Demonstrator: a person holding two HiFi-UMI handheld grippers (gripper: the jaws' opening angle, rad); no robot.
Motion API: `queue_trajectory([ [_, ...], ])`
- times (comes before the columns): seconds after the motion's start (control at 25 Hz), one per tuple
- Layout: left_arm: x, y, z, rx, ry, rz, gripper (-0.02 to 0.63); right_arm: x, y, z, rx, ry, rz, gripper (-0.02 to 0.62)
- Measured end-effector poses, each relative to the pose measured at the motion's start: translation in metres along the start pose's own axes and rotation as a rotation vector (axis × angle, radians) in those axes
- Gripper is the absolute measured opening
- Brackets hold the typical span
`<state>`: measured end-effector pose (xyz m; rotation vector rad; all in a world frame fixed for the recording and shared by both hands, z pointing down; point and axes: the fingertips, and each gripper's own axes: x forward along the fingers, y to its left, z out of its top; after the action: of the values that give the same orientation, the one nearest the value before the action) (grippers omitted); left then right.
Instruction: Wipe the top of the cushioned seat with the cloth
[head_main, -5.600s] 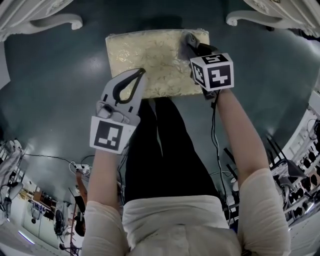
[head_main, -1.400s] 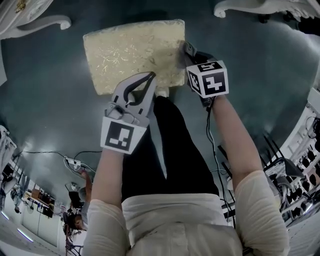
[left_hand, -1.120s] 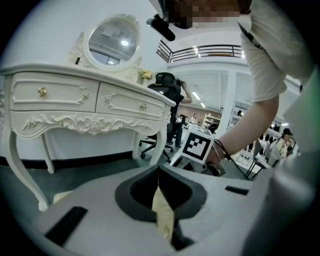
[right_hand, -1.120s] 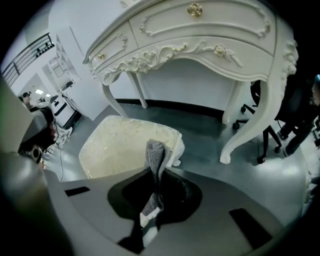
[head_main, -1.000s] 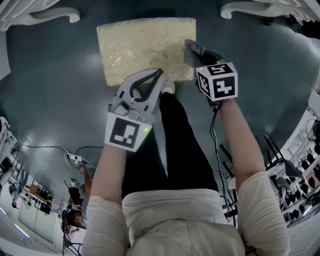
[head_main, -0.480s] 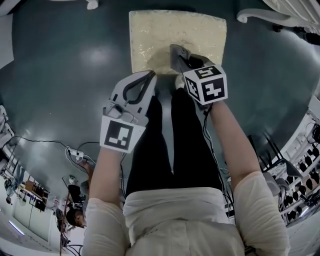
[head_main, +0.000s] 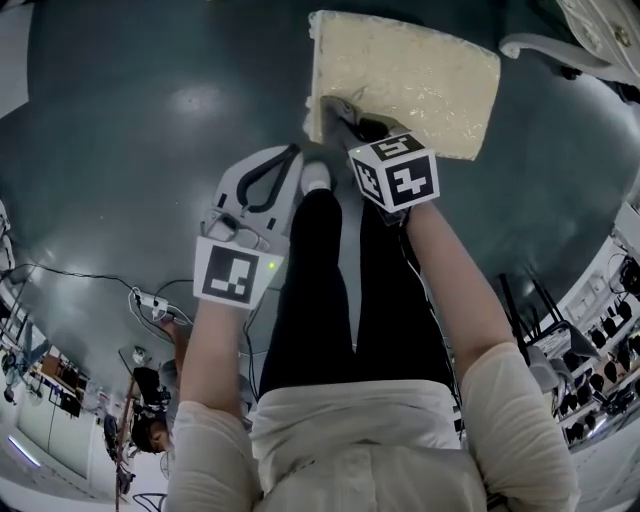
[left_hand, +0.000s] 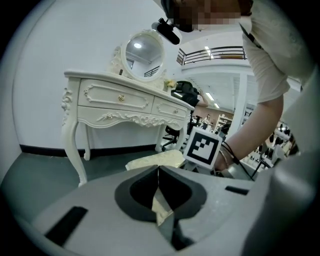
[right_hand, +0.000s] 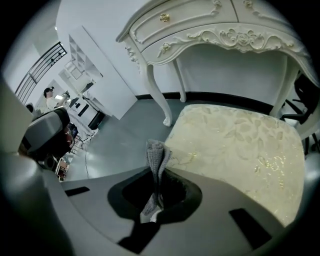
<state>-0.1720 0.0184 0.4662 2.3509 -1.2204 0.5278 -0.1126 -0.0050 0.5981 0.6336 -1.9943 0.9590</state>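
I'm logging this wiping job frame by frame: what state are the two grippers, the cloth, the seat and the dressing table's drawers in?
left gripper: jaws together, nothing between them.
right gripper: shut on the cloth.
cloth: bunched, sticking out past the jaws, by the seat's corner.
cushioned seat: top uncovered.
drawers: closed.

- The left gripper: pale grey shell, dark-lined jaws, black-and-white square marker, small green light.
- The right gripper: white cube with black square markings.
- Cream short-sleeved top, black trousers, white shoe.
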Motion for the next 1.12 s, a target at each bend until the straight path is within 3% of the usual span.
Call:
queue_trajectory([
  [0.48, -0.008, 0.023, -0.016, -0.031, 0.014, 0.008, 0.003, 0.023, 0.007, -0.008, 0.006, 0.033, -0.012, 0.028],
  [1.12, 0.026, -0.037, -0.009, -0.016, 0.027, -0.023, 0.003, -0.01, -0.034, -0.036, 0.002, 0.029, -0.008, 0.028],
])
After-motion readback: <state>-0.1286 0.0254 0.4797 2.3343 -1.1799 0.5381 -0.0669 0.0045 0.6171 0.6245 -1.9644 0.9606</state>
